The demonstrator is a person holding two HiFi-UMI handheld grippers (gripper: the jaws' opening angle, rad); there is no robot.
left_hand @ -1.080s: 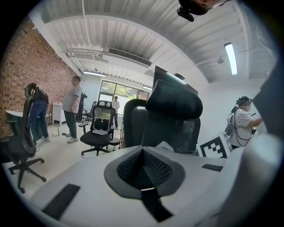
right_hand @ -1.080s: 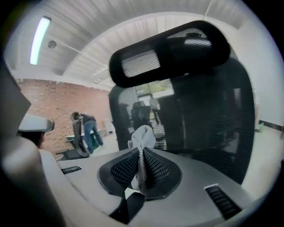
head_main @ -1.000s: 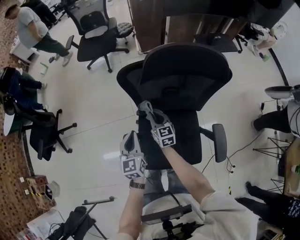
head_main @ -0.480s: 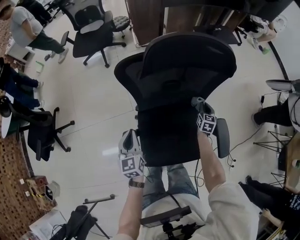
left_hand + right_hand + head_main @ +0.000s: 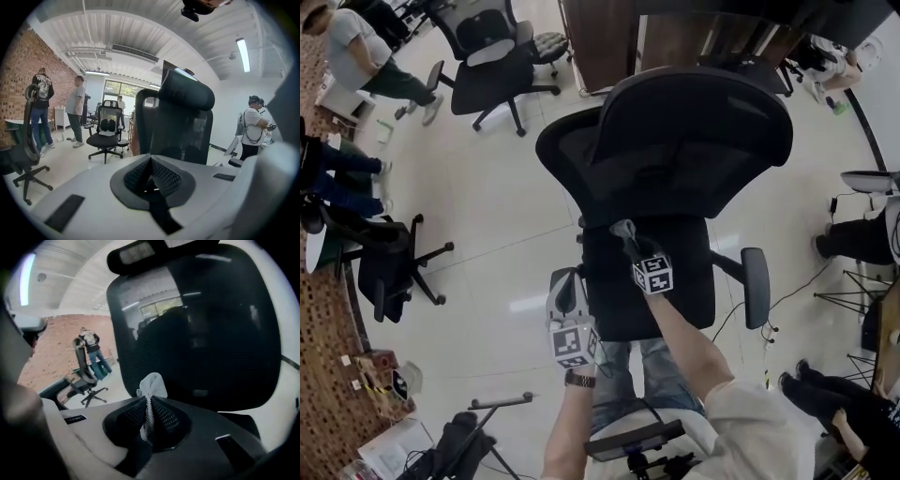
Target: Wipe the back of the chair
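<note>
Mesh chair back (image 5: pixel 206 343) directly ahead of my right gripper (image 5: pixel 149 401), jaws clamped on white cloth (image 5: pixel 152 384). I judge mesh springy; cloth soft, light, best pinched mid-fold. Left gripper (image 5: pixel 150 161) closed, empty, beside chair.

Office floor around me: a second black office chair (image 5: pixel 492 66) stands on pale tiles (image 5: pixel 487 206) beside a person in a grey shirt (image 5: pixel 361 52); another dark chair (image 5: pixel 389 267) sits near the brick wall (image 5: pixel 323 375), a wooden cabinet (image 5: pixel 600 42) ahead.
</note>
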